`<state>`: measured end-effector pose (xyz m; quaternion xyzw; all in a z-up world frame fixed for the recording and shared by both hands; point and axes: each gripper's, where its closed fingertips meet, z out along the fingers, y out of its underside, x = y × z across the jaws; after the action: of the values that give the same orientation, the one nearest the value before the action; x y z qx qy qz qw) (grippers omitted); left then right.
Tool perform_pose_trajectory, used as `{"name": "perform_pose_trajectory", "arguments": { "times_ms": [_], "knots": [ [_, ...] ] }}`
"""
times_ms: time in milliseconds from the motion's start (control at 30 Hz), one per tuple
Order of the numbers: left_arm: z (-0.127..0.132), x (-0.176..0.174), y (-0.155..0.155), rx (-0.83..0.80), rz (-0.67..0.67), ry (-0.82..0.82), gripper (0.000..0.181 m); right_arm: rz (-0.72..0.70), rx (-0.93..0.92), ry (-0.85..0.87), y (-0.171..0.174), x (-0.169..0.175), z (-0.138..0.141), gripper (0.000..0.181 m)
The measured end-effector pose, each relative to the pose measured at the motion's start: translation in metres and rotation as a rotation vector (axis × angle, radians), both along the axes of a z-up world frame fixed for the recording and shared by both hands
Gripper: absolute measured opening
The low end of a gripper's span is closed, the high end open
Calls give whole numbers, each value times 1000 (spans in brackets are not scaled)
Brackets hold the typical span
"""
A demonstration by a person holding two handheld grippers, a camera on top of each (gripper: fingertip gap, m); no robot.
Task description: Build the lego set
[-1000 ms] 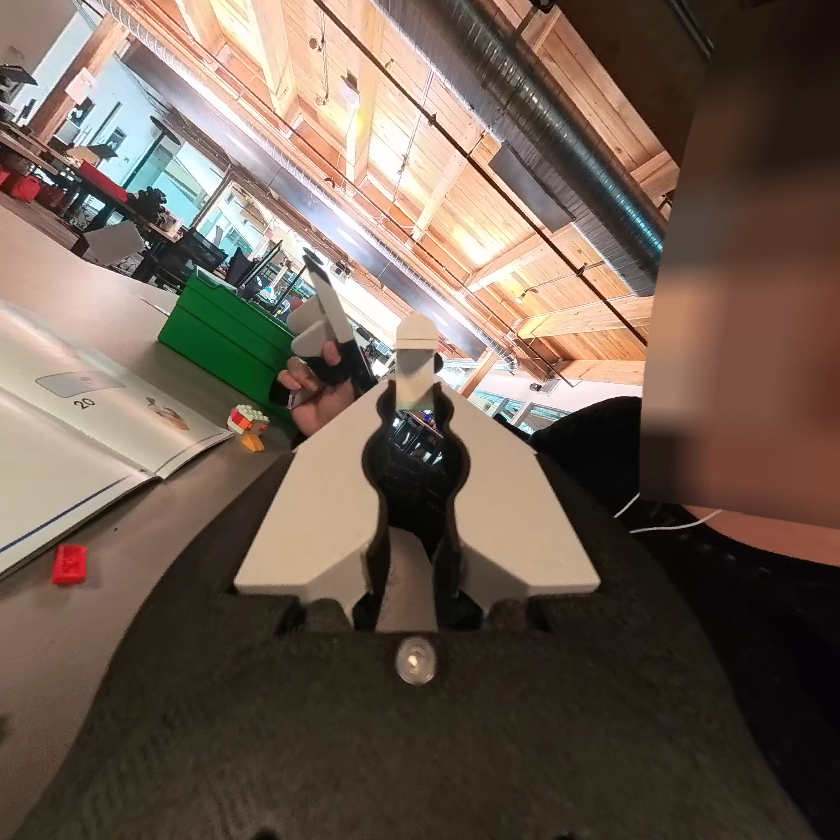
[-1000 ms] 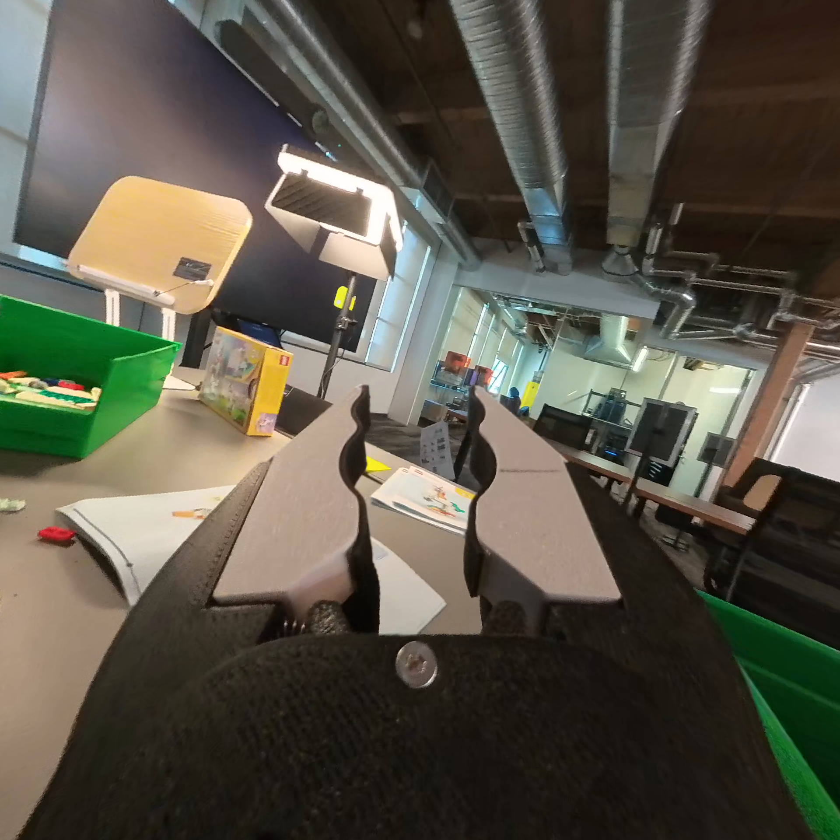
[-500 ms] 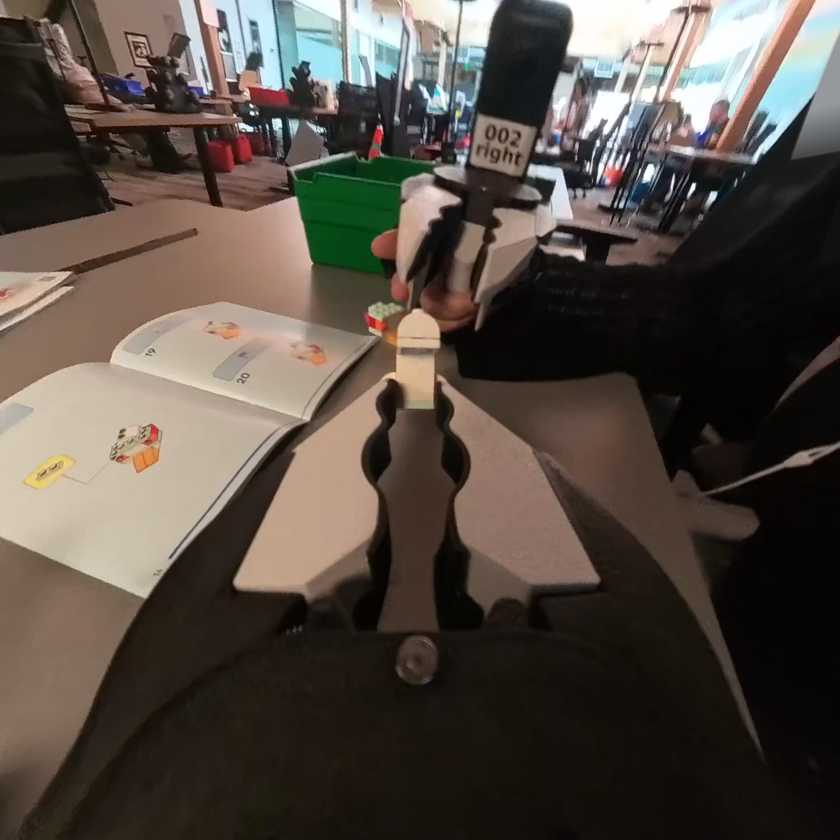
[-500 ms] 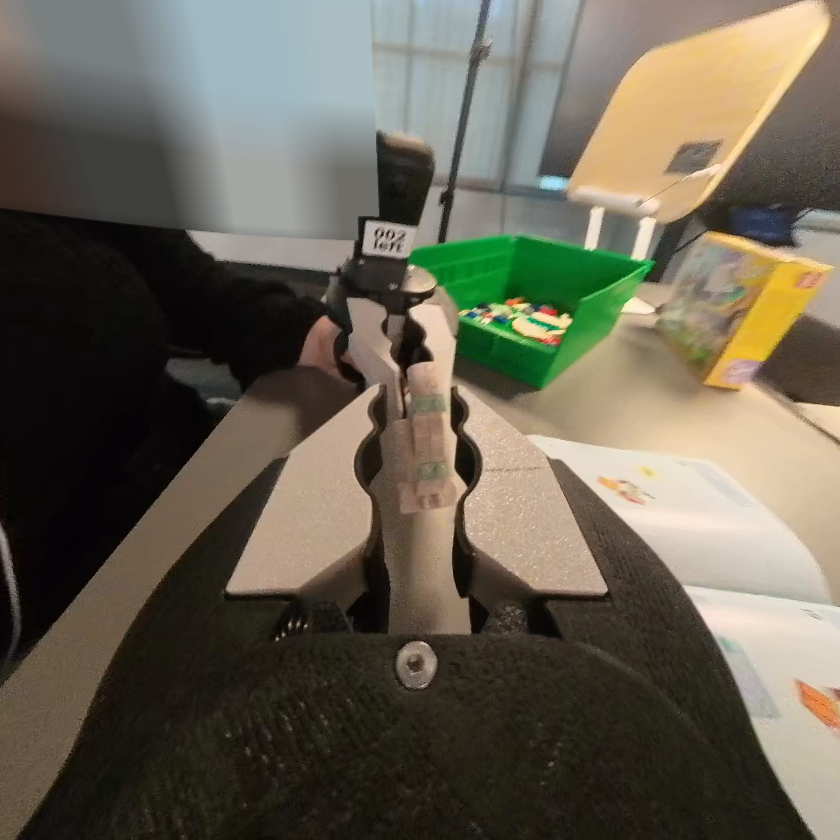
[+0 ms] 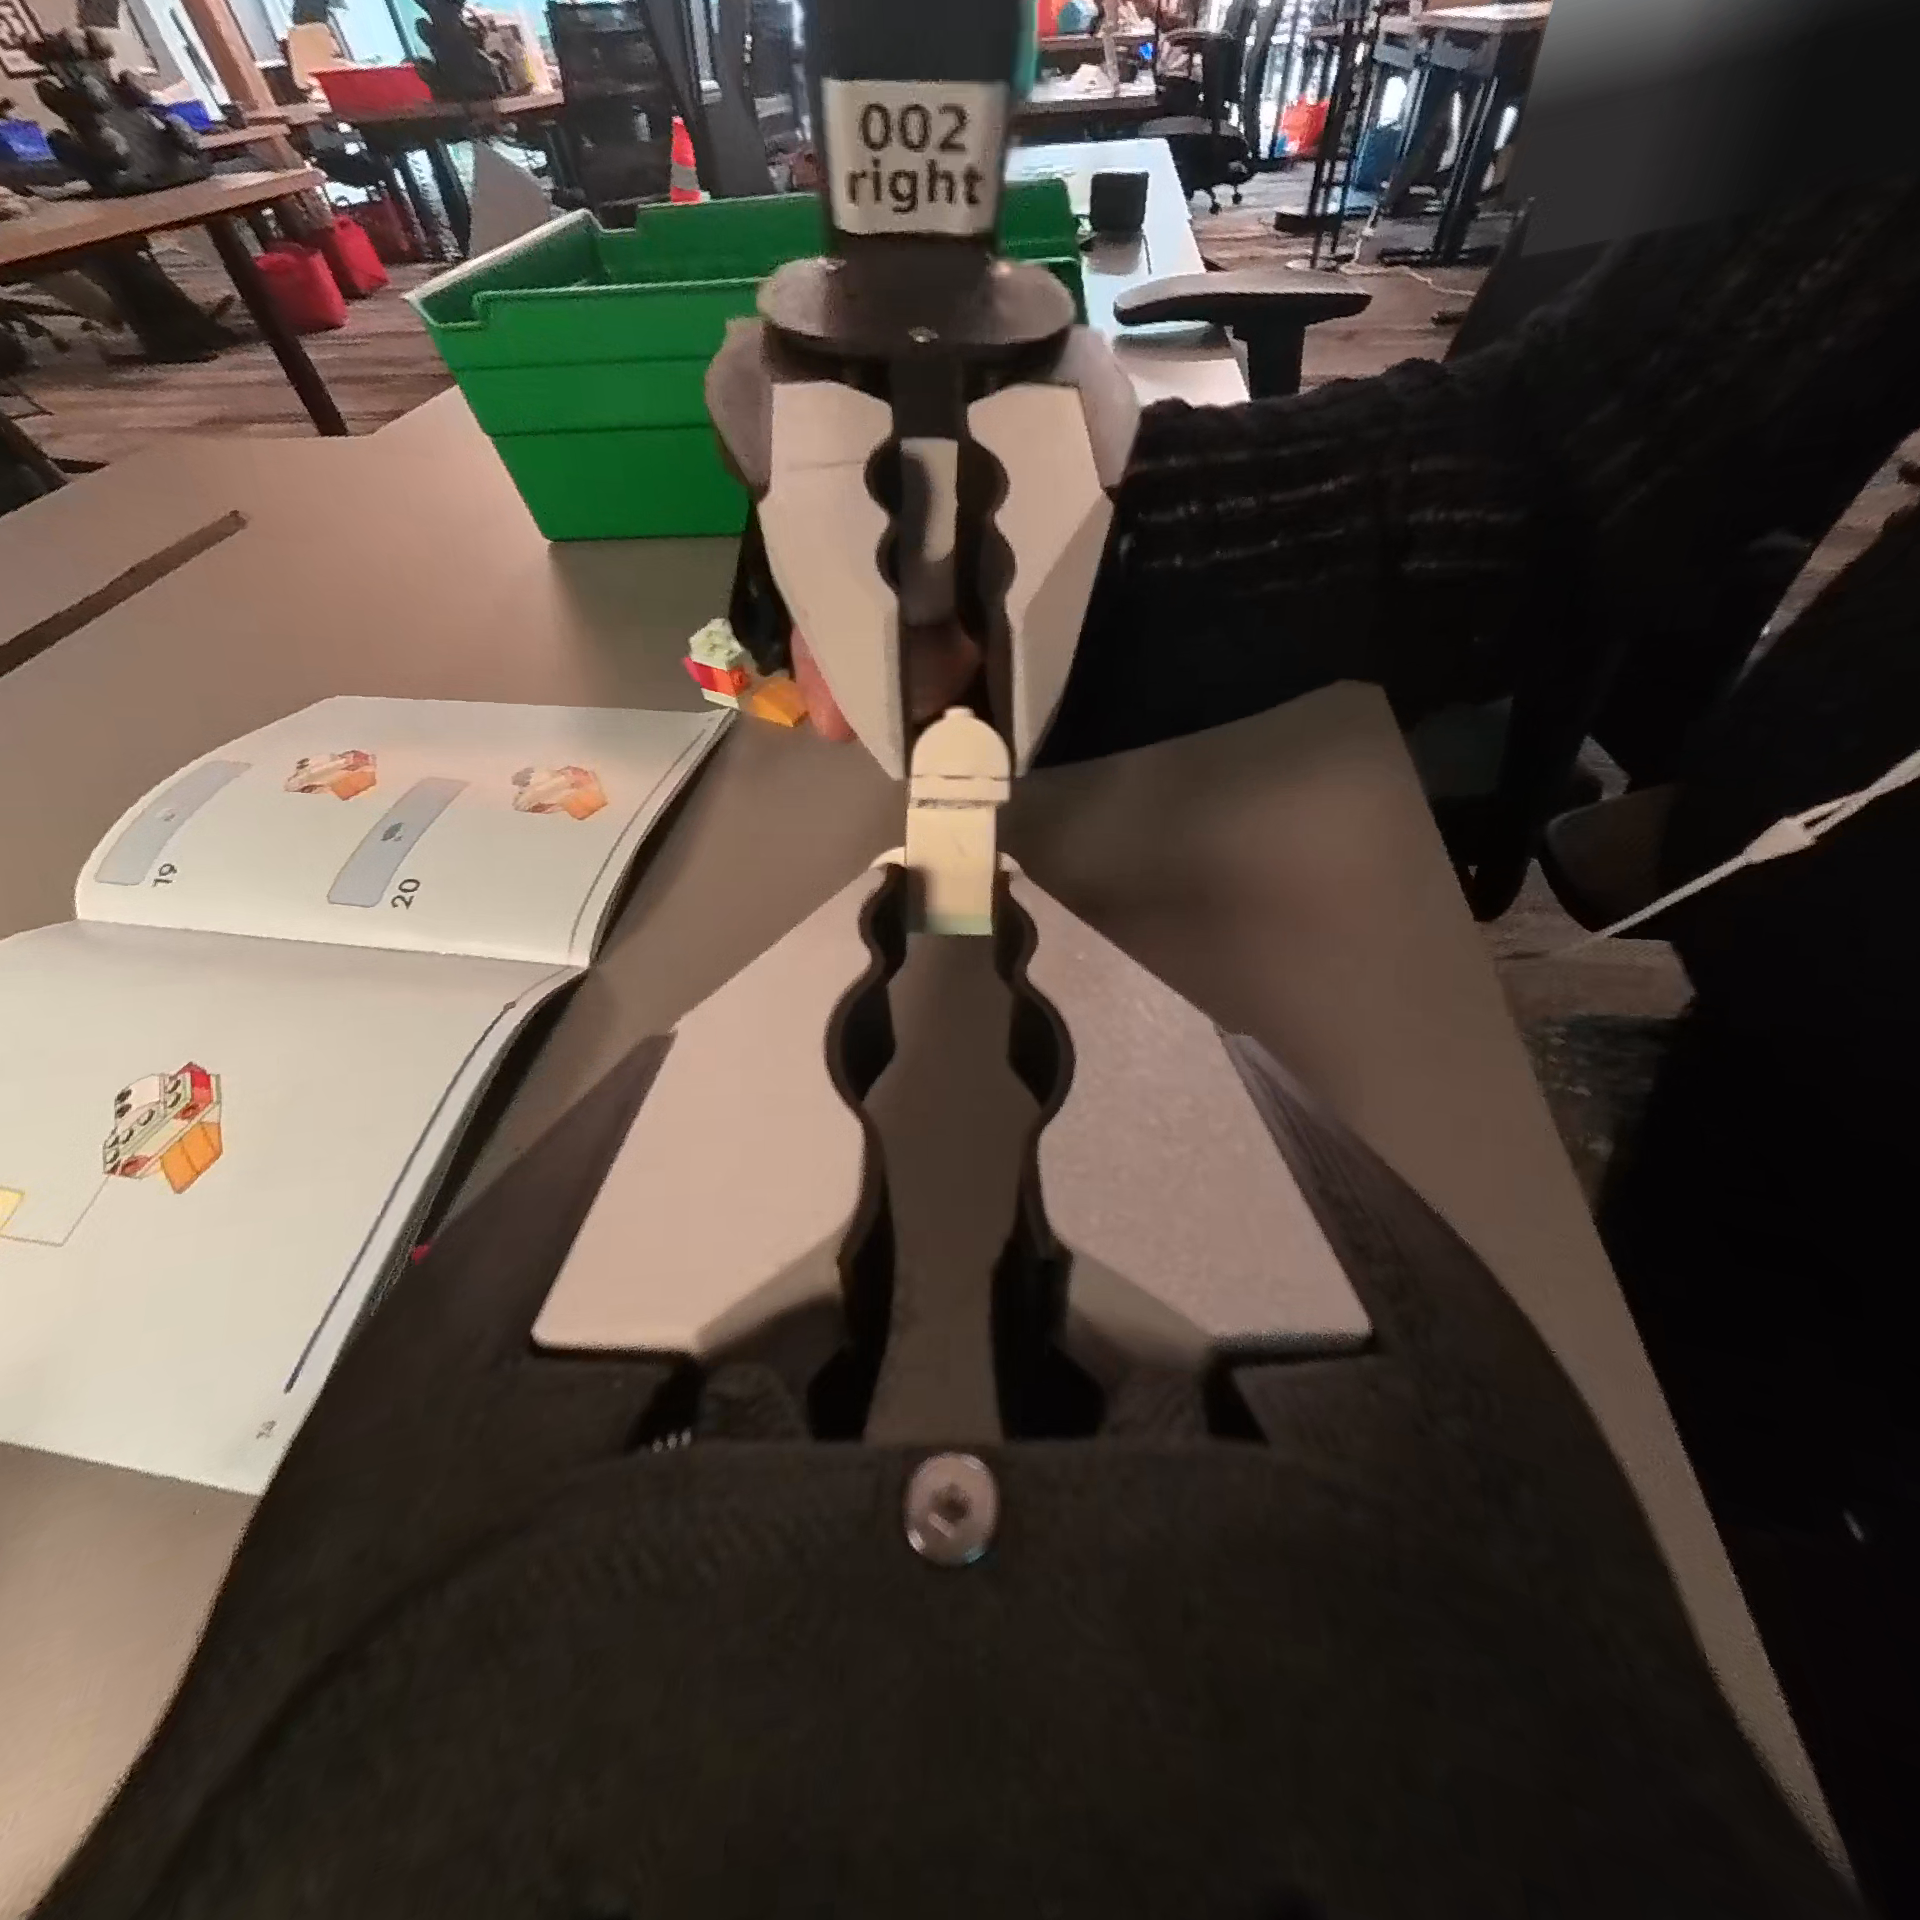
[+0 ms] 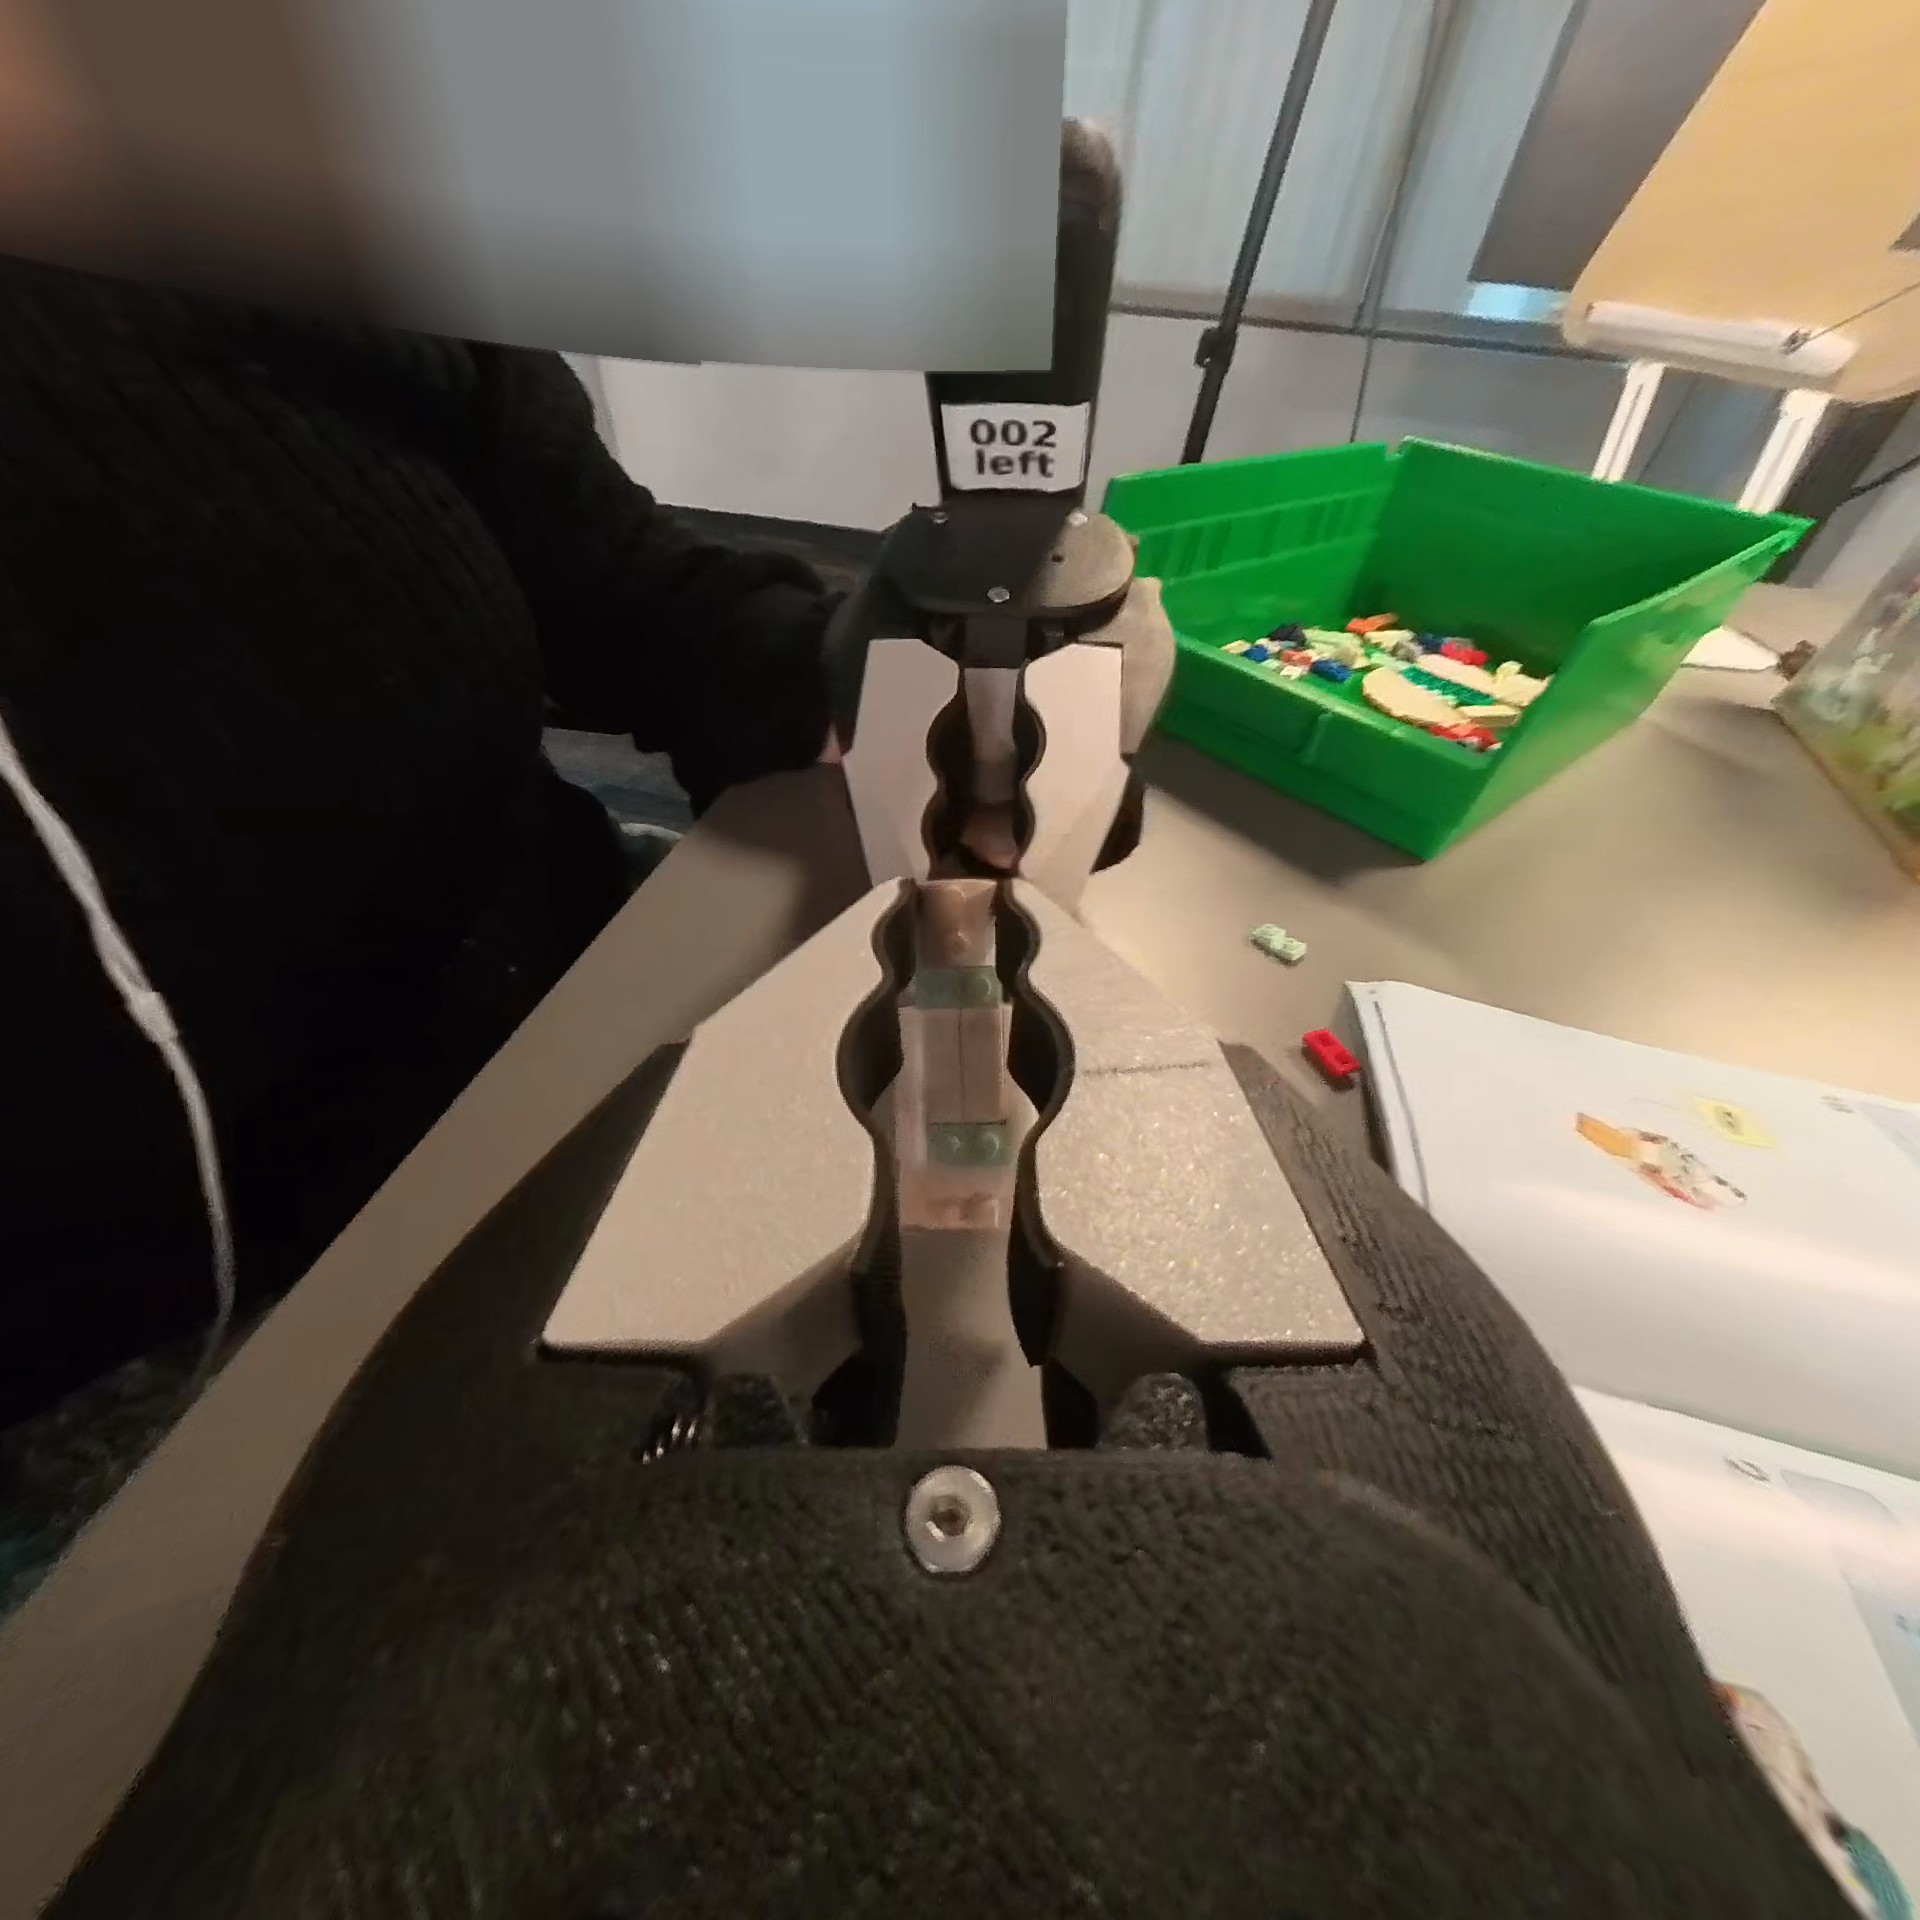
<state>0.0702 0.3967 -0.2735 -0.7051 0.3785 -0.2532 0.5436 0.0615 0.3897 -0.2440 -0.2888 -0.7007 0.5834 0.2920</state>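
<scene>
Currently both grippers face each other tip to tip, frame centre in both wrist views. Left gripper (image 5: pixel 951 883): jaws pinching a white lego piece (image 5: pixel 954 821) that sticks out past the tips. Right gripper (image 6: pixel 956 894): I see its jaws pressed onto the same stacked lego column, tan and pale green here. Small lego build (image 5: pixel 740 681) sits on the table (image 5: pixel 395 592), upper centre-left, beside the open instruction booklet (image 5: pixel 312 935). Green bin (image 6: pixel 1538 623) of loose pieces upper right.
</scene>
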Motion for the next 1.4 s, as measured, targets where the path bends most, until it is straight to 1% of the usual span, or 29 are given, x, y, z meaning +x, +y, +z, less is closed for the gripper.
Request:
{"name": "perform_pose_trajectory", "arguments": {
  "times_ms": [233,400,467,633,767,833,967,1033,1100,1133,1167,1333,1400],
  "knots": [
    [-1,5,-6,15,-47,18,16,103,-182,-116,-2,8,-1,12],
    [-2,8,-10,15,-74,27,16,151,-221,-154,-4,13,-2,12],
    [-3,8,-9,7,-70,28,16,138,-209,-149,-3,12,-3,12],
    [-3,3,-4,-31,-33,1,16,45,-92,-91,1,4,-4,17],
    [-4,3,-3,-37,-29,6,16,25,-40,-91,1,2,-9,18],
    [-3,2,-2,-44,-23,0,16,24,-19,-91,0,1,-12,15],
    [1,1,-2,-37,-21,-33,16,17,-49,-74,1,0,-7,15],
    [6,1,-1,0,-8,-54,15,19,-89,-60,2,-1,-2,14],
    [9,2,0,36,6,-54,27,19,-99,-53,2,-2,-1,14],
    [8,4,0,34,1,-46,25,20,-93,-57,1,-2,-3,14],
    [8,4,1,31,7,-46,17,17,-87,-58,1,-3,-5,14],
    [7,0,3,-20,22,-76,16,-13,-67,-28,1,-7,-4,14],
    [6,1,1,-14,10,-59,16,10,-71,-44,-2,-5,-6,14]
  ]
}}
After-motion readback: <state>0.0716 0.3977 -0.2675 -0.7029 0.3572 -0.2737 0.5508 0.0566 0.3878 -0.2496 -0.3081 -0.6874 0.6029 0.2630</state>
